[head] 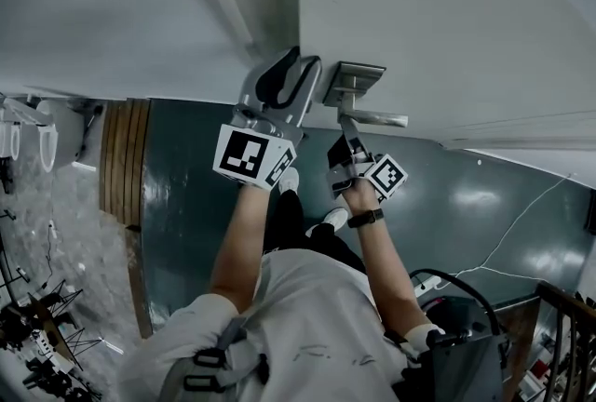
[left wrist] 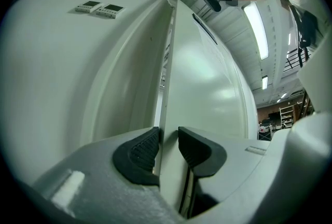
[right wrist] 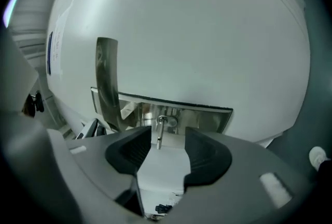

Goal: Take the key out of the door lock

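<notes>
Saw white door with steel handle on its near face. Had left gripper closed on door edge, left of the handle, both pads pressed against it. Held right gripper just under the handle, jaws wide apart, gripping nothing. Found key seated in the lock on the steel plate, sticking out toward the near side, lined up with the gap between the right pads, touching neither. Noted watch on right wrist, dark green floor below.
</notes>
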